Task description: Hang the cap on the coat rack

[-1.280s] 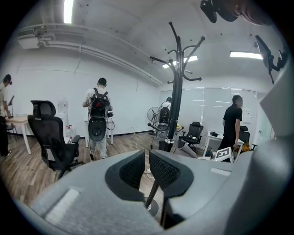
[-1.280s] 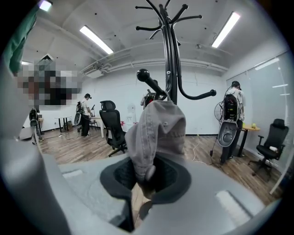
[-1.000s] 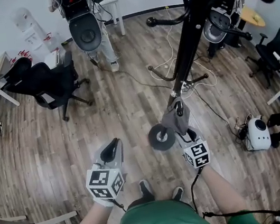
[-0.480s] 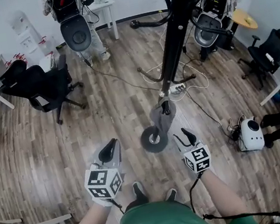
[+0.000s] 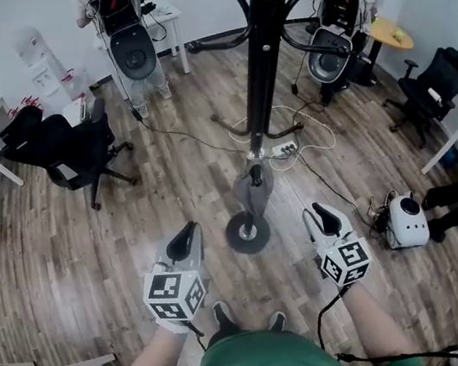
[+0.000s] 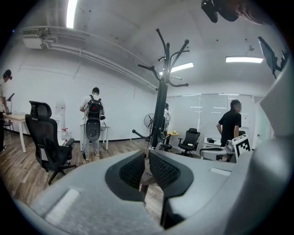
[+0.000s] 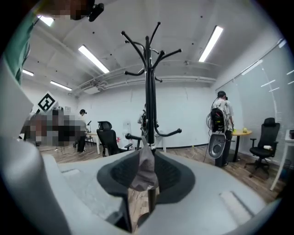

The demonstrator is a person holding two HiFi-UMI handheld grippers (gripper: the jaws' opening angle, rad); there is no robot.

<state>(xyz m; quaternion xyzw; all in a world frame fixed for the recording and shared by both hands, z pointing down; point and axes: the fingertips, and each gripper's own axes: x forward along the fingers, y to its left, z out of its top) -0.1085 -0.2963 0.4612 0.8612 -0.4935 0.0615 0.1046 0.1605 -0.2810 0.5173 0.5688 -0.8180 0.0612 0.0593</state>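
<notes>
Since the head view shows the cap [image 5: 247, 194] hung low on the coat rack [image 5: 259, 32], clear of my right gripper [image 5: 319, 213], I'd draw straight back and brush nothing. The left gripper view shows my left gripper [image 6: 146, 166] with jaws narrowly parted and empty; the right gripper view shows my jaws apart, just closing on nothing. I can read no writing, only square markers [image 5: 345, 261].

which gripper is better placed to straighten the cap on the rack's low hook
Probably the right gripper: its view has the cap dead ahead, framed by its parted jaws, which have just been closing with nothing between them. The left gripper has its jaws nearly together.
</notes>
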